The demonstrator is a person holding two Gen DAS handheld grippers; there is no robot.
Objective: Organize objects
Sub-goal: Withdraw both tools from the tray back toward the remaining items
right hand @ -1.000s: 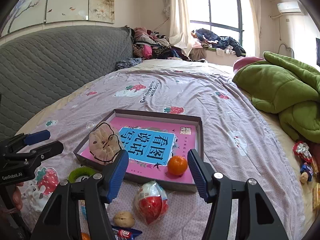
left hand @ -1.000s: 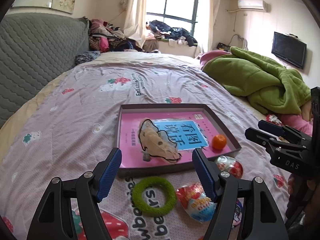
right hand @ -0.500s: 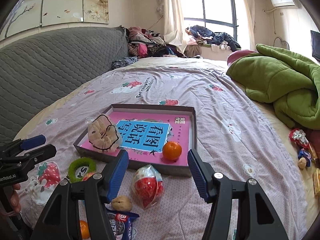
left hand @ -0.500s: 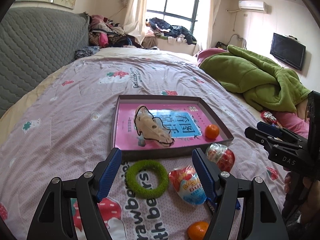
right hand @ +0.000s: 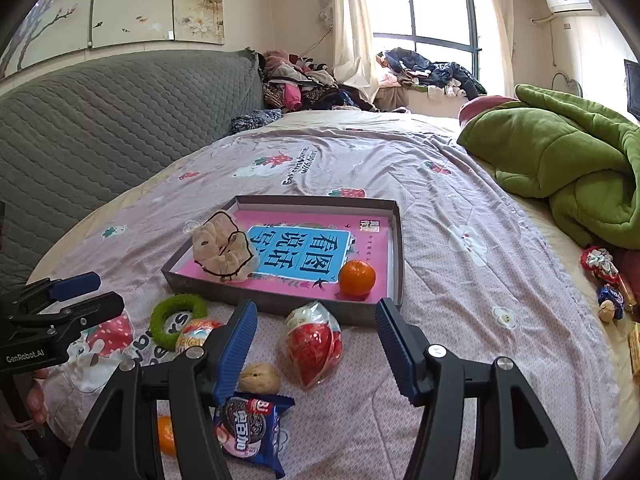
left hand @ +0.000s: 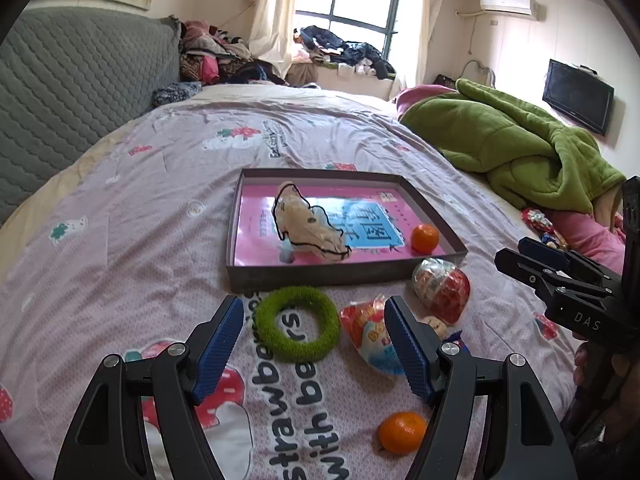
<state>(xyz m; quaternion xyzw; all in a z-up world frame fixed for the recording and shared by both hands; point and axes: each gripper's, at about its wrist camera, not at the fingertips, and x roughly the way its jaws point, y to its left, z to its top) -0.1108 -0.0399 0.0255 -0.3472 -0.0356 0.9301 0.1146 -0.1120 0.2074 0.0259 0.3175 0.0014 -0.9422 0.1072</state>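
Note:
A shallow grey box (left hand: 320,276) (right hand: 280,304) lies on the bed, holding a pink book, a beige scrunchie (left hand: 308,228) (right hand: 222,248) and an orange (left hand: 425,238) (right hand: 357,277). In front of it lie a green ring (left hand: 297,323) (right hand: 178,316), two wrapped toy eggs (left hand: 440,284) (right hand: 314,342) (left hand: 372,332), a walnut (right hand: 259,378), a cookie pack (right hand: 250,428) and a second orange (left hand: 402,432). My left gripper (left hand: 314,350) is open and empty above the ring and egg. My right gripper (right hand: 316,352) is open and empty around the red egg.
A green blanket (left hand: 512,148) (right hand: 568,168) is heaped at the right. More wrapped snacks (right hand: 608,280) lie at the bed's right edge. A grey headboard (right hand: 100,120) runs along the left. Clothes are piled under the window.
Both grippers have drawn back toward me from the box. More loose items in front of the box have come into view: the second orange, the walnut and the cookie pack.

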